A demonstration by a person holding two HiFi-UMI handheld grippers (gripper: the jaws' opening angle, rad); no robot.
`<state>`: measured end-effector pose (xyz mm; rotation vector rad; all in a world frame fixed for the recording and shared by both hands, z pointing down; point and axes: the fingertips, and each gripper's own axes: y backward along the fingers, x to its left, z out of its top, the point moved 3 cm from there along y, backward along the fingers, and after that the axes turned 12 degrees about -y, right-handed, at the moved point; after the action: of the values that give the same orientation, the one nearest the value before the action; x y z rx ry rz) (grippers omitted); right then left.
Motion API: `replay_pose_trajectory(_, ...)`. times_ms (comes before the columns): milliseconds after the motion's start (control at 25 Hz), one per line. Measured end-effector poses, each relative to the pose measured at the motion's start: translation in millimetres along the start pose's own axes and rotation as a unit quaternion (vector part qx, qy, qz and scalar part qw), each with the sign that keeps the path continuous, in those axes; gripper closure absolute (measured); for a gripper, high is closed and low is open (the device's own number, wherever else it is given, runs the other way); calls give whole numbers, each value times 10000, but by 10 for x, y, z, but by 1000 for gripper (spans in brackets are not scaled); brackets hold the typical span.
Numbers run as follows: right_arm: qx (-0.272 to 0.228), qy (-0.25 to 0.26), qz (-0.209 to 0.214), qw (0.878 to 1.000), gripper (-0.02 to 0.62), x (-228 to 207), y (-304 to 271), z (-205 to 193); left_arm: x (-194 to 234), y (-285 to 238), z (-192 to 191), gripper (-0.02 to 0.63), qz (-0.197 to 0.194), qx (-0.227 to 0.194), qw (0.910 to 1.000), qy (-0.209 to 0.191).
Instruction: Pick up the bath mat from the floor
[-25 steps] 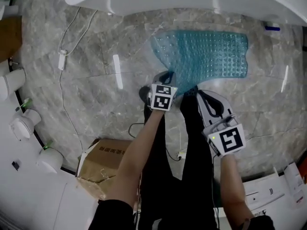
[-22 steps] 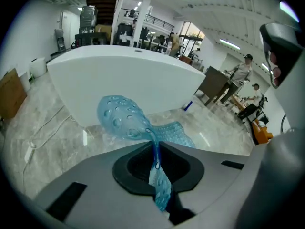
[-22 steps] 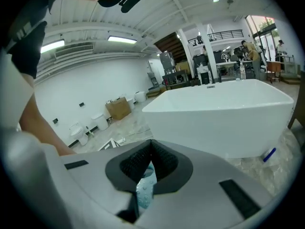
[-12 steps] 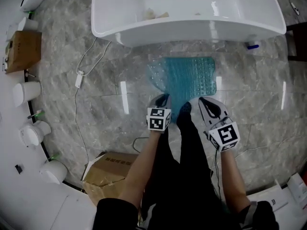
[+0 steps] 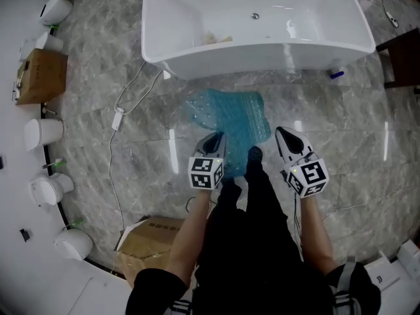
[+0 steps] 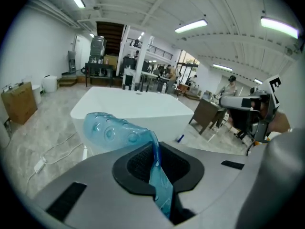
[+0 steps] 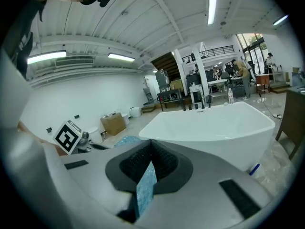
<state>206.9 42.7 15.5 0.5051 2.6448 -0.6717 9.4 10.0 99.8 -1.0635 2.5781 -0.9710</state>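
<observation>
Head view: the left hand-held gripper (image 5: 215, 138) and the right hand-held gripper (image 5: 287, 135) are held side by side, apart, both pointing toward the white bathtub (image 5: 197, 61). The blue bath mat (image 5: 230, 113) spreads, crumpled, from between their tips forward, stopping short of the bathtub; whether it is wholly clear of the marble floor (image 5: 131, 156) cannot be determined here. A cardboard box (image 5: 147, 238) sits behind the left hand-held gripper, on its outer side. Left gripper view: the left hand-held gripper (image 6: 157, 168) is closed on an edge of the bath mat (image 6: 114, 130), which runs as a thin strip between the pads and bulges out to the left beyond them; the bathtub (image 6: 138, 106) stands ahead. Right gripper view: the right hand-held gripper (image 7: 148, 168) is closed on a narrow fold of the bath mat (image 7: 144, 190), pinched between the pads; the bathtub (image 7: 214, 123) lies ahead and to its right.
</observation>
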Motion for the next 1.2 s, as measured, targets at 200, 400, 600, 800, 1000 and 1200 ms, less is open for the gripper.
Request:
replay_pose_trajectory(200,-317,222,-22,9992,583,486,180,96,51,651,195,566,-5,-582,9982,-143)
replay_pose_trajectory(400,-652,612,-6,9960,583,1093,356,267,2,1269,431,566,-46,-1201,9900,-739)
replay_pose_trajectory(600,-1118,1002,17,9887,583,1658,638,498,-9,1968,726,566,39,-1967,9733,-1183)
replay_pose_trajectory(800,-1629,1335,96,9775,583,2182,917,831,128,2733,966,566,268,-2674,9523,-1444)
replay_pose_trajectory(1000,-2004,1444,366,9683,583,2546,1068,1061,214,3243,1098,563,566,-2970,9377,-1713)
replay_pose_trajectory(1200,-2070,1489,567,9653,583,2751,1115,1171,341,3556,1219,561,697,-3064,9358,-1598)
